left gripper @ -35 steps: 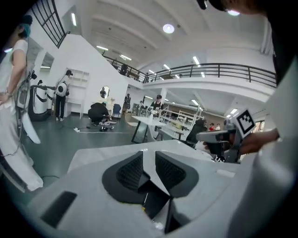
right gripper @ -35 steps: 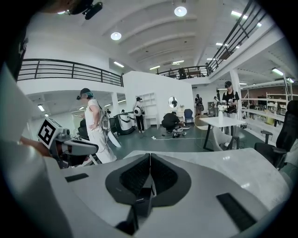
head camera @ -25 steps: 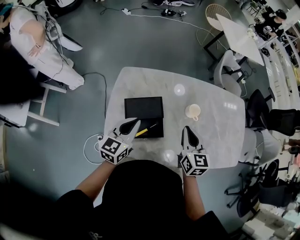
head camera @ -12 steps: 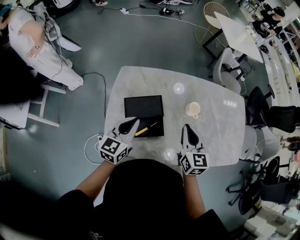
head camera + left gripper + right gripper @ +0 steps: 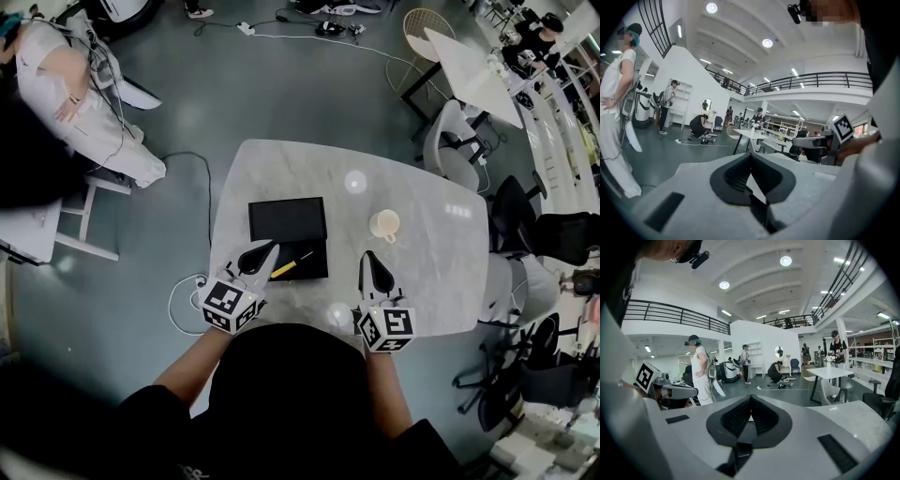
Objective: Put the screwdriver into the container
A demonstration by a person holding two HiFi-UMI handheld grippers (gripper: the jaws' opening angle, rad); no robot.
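Marble table [image 5: 427,272] bears the container [image 5: 286,217], with the screwdriver [image 5: 287,266] at its near edge. The left gripper [image 5: 273,246] and right gripper [image 5: 368,256] are pressed together and empty. A nudge from the left one might knock the screwdriver out.

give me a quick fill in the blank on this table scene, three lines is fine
1. The screwdriver has a ___ handle.
2. In the head view, the cup stands to the ___ of the black container.
3. The left gripper and the right gripper both have their jaws ___, with nothing between them.
Missing words: yellow; right; shut.
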